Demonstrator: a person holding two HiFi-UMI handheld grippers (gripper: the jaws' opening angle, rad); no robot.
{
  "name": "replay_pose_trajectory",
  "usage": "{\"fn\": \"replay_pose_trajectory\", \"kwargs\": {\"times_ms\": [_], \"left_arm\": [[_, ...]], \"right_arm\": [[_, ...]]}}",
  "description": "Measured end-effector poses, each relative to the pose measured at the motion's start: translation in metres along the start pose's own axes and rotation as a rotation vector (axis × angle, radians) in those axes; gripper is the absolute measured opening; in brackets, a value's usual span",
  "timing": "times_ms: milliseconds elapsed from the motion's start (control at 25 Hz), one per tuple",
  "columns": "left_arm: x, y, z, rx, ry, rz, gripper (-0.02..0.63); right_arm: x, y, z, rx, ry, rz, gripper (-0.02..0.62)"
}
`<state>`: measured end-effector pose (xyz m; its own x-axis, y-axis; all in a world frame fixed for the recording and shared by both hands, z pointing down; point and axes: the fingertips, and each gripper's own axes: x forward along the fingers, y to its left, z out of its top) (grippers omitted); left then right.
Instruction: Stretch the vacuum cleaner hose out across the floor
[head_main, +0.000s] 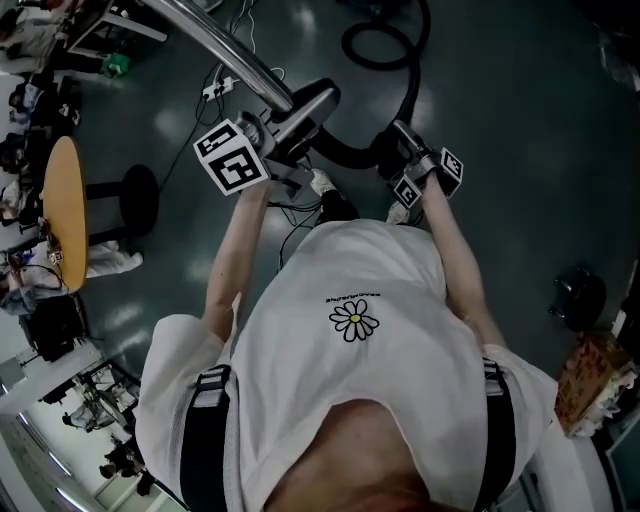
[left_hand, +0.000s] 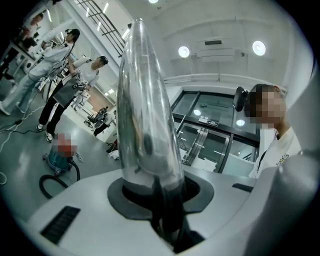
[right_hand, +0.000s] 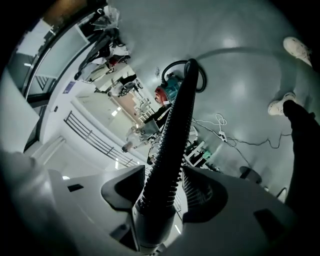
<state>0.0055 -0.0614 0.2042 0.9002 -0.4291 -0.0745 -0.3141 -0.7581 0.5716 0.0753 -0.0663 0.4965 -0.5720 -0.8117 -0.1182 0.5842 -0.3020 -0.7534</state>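
Dark glossy floor (head_main: 520, 120) ahead of me. Vacuum cleaner (right_hand: 166, 91) stood well off, ribbed hose (right_hand: 172, 135) looped beside it, then ran up to me. Left gripper (left_hand: 162, 200) clamped on metal wand (left_hand: 145, 100); right gripper (right_hand: 165, 192) clamped on hose. My judgement: back away slowly, pull low and steady, let loop unroll without kinking.

L gripper (left_hand: 161, 197) is clamped on a shiny metal vacuum tube (left_hand: 145, 110), which rises btwn its jaws. On the floor far left sits a teal vacuum (left_hand: 59, 161) w/ black hose (left_hand: 46, 184) looped beside it. Two people (left_hand: 60, 80) stand behind.
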Motion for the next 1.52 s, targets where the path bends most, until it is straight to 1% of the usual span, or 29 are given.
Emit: {"fn": "replay_pose_trajectory", "kwargs": {"times_ms": [120,200,240,320,400,480,560,640,720,760,840,880,920,960,1000,1040,1080,1120,1160,1200,1240,1280,1320,1360,1400,1440,1480,1520], "left_arm": [[-0.012,0.001,-0.005,0.020,0.022,0.014,0.098],[-0.014,0.004,-0.013,0.025,0.048,0.040,0.098],[-0.013,0.008,-0.019,0.020,0.067,0.059,0.100],[-0.012,0.018,-0.033,0.000,0.117,0.109,0.103],[-0.012,0.029,-0.051,-0.033,0.188,0.163,0.134],[-0.014,0.036,-0.075,-0.093,0.285,0.206,0.150],[-0.019,0.040,-0.095,-0.172,0.381,0.229,0.152],[-0.027,0.043,-0.106,-0.246,0.442,0.247,0.155],[-0.035,0.048,-0.110,-0.307,0.460,0.258,0.178],[-0.038,0.051,-0.110,-0.348,0.448,0.261,0.181],[-0.041,0.052,-0.109,-0.456,0.401,0.253,0.189],[-0.042,0.050,-0.109,-0.512,0.385,0.236,0.195],[-0.042,0.044,-0.112,-0.557,0.393,0.205,0.201],[-0.043,0.034,-0.119,-0.572,0.439,0.164,0.206],[-0.047,0.020,-0.130,-0.537,0.529,0.118,0.204],[-0.055,0.002,-0.144,-0.441,0.655,0.074,0.199],[-0.066,-0.015,-0.157,-0.301,0.787,0.044,0.199],[-0.078,-0.026,-0.164,-0.138,0.894,0.038,0.199],[-0.090,-0.029,-0.165,0.036,0.966,0.062,0.199],[-0.100,-0.024,-0.160,0.209,1.009,0.106,0.199],[-0.109,-0.014,-0.154,0.368,1.033,0.162,0.199],[-0.114,-0.002,-0.145,0.506,1.036,0.220,0.199],[-0.114,0.009,-0.135,0.623,1.007,0.275,0.199],[-0.109,0.017,-0.121,0.725,0.939,0.324,0.199],[-0.101,0.022,-0.104,0.820,0.843,0.366,0.199],[-0.092,0.025,-0.086,0.912,0.743,0.399,0.199],[-0.086,0.027,-0.072,1.000,0.670,0.420,0.199],[-0.083,0.032,-0.063,1.082,0.646,0.431,0.199]], "right_arm": [[0.007,-0.004,-0.009,0.052,-0.020,0.012,0.225],[0.006,-0.002,-0.010,0.071,-0.042,0.008,0.224],[0.003,0.001,-0.007,0.072,-0.069,0.006,0.224],[-0.008,0.009,0.008,0.057,-0.168,0.010,0.221],[-0.023,0.023,0.028,0.035,-0.301,0.042,0.216],[-0.037,0.045,0.047,-0.040,-0.395,0.080,0.212],[-0.043,0.069,0.058,-0.162,-0.422,0.104,0.210],[-0.044,0.088,0.060,-0.248,-0.426,0.116,0.207],[-0.040,0.104,0.057,-0.275,-0.422,0.142,0.204],[-0.037,0.112,0.056,-0.278,-0.418,0.166,0.204],[-0.032,0.129,0.051,-0.269,-0.417,0.223,0.202],[-0.029,0.139,0.050,-0.262,-0.418,0.250,0.201],[-0.025,0.148,0.050,-0.256,-0.420,0.273,0.199],[-0.021,0.159,0.051,-0.256,-0.422,0.289,0.199],[-0.017,0.171,0.053,-0.272,-0.417,0.298,0.199],[-0.013,0.186,0.054,-0.319,-0.399,0.296,0.199],[-0.009,0.203,0.054,-0.392,-0.365,0.287,0.199],[-0.003,0.222,0.048,-0.475,-0.316,0.277,0.199],[0.006,0.238,0.035,-0.560,-0.246,0.268,0.199],[0.021,0.246,0.014,-0.665,-0.147,0.240,0.198],[0.040,0.241,-0.012,-0.816,-0.017,0.168,0.198],[0.058,0.222,-0.041,-1.013,0.132,0.035,0.195],[0.072,0.192,-0.068,-1.222,0.279,-0.145,0.195],[0.079,0.157,-0.092,-1.402,0.405,-0.331,0.187],[0.079,0.126,-0.112,-1.531,0.500,-0.471,0.181],[0.074,0.107,-0.126,-1.609,0.560,-0.540,0.178],[0.067,0.100,-0.136,-1.651,0.589,-0.546,0.175],[0.062,0.105,-0.143,-1.669,0.598,-0.509,0.175]]}}
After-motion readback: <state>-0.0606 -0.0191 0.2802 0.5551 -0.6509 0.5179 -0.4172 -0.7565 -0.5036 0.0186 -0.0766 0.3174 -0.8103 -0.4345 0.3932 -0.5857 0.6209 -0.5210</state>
